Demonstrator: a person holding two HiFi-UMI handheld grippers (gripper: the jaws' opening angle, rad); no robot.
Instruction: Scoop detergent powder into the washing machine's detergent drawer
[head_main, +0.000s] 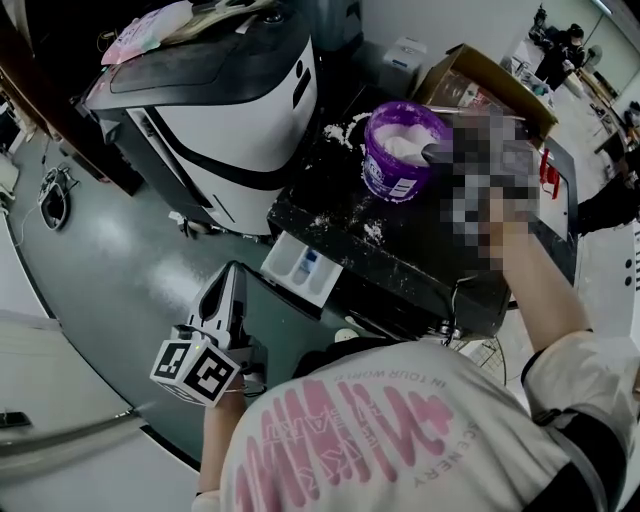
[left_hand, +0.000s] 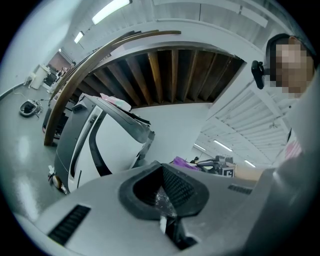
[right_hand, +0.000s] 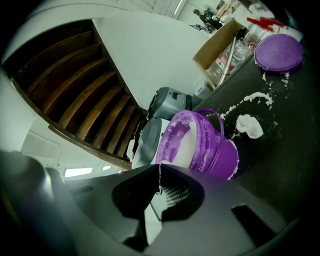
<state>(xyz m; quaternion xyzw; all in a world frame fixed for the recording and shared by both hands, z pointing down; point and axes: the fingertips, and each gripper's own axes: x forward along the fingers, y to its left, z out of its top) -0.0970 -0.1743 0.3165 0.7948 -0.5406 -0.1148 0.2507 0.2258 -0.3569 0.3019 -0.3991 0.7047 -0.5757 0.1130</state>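
At the tub (head_main: 398, 150) my right fingers (right_hand: 210, 200) are closed, scooping I think. Also my left fingers (head_main: 226, 300) are closed, idle; drawer (head_main: 300, 268) looks not filled yet.

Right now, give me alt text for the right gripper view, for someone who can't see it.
An open purple tub of white detergent powder stands just beyond the right gripper, whose jaws are together. Spilled powder dots the dark top around it, with the purple lid and a cardboard box farther back.
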